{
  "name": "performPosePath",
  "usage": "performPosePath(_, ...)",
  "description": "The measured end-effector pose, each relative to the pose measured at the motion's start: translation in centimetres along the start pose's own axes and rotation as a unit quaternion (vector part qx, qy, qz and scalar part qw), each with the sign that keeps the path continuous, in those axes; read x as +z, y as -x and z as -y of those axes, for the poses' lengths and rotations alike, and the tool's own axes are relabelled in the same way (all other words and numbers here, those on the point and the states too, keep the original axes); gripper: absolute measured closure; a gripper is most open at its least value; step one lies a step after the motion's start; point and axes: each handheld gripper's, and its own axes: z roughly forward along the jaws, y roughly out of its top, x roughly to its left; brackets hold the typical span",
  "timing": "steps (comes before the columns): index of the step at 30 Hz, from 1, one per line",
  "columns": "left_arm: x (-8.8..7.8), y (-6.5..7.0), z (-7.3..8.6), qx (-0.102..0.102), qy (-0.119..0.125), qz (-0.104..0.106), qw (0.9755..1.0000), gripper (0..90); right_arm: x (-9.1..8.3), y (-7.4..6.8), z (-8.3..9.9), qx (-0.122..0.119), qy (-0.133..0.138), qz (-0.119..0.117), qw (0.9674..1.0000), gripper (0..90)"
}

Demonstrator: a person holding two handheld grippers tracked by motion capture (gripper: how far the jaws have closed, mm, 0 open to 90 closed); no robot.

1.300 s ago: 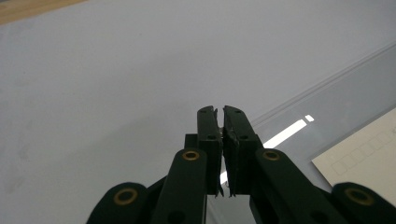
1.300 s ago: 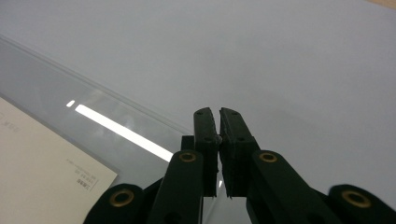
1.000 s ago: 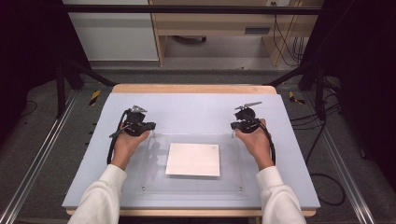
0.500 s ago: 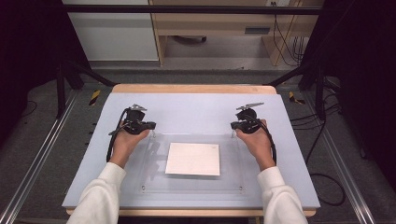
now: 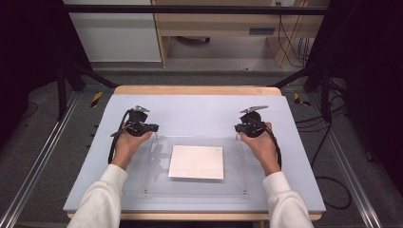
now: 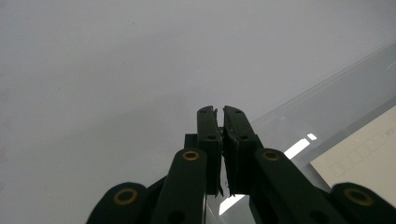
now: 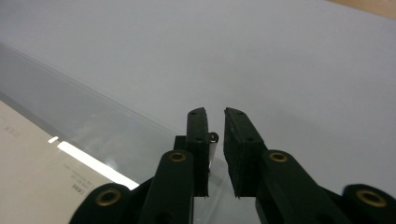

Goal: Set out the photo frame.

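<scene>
So the biggest thing here is the table, covered with a pale grey-blue mat, a strip of wood edge showing at the far side. On top of that sits one clear acrylic plate, flat, with a small metal post at each corner — four in all, I count them at the two far corners and the two near ones. Lying on the plate, about dead centre, is one white sheet of paper, with faint printed boxes visible at its edge in the left gripper view.

Two grippers, one per hand. The left gripper sits at the plate's far left corner with its jaws pressed together, nothing I can make out between them. The right gripper is at the far right corner; its jaws have just been opening, and there's a narrow gap now with the small corner post standing in it, pads not squeezing it as far as I can tell.

Nothing lies between the grippers and the paper apart from bare plate. Both hands are well apart, paper between them.
</scene>
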Motion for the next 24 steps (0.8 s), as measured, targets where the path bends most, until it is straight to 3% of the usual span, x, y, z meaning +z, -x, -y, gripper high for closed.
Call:
performPosePath(4,0.0,-0.1,-0.1,-0.001,-0.003,0.002,1.0000,85.2,-1.7,-0.1,0.5,-0.015,0.021,0.013,0.9996,73.0)
performPosePath(9,0.1,-0.2,-0.3,-0.003,-0.008,0.005,0.9999,85.2,-4.9,-0.6,2.7,-0.043,0.048,0.031,0.9974,56.7)
performPosePath(14,0.1,-0.2,-0.4,-0.001,-0.013,0.006,0.9999,85.2,-8.2,-1.5,6.1,-0.064,0.082,0.020,0.9944,47.5)
performPosePath(20,0.1,-0.1,-0.4,-0.001,-0.015,0.005,0.9999,85.2,-10.3,-2.7,10.3,-0.101,0.101,0.016,0.9896,25.0)
performPosePath(24,0.2,-0.1,-0.4,0.000,-0.016,0.004,0.9999,85.2,-11.9,-3.2,12.5,-0.113,0.111,0.008,0.9874,18.0)
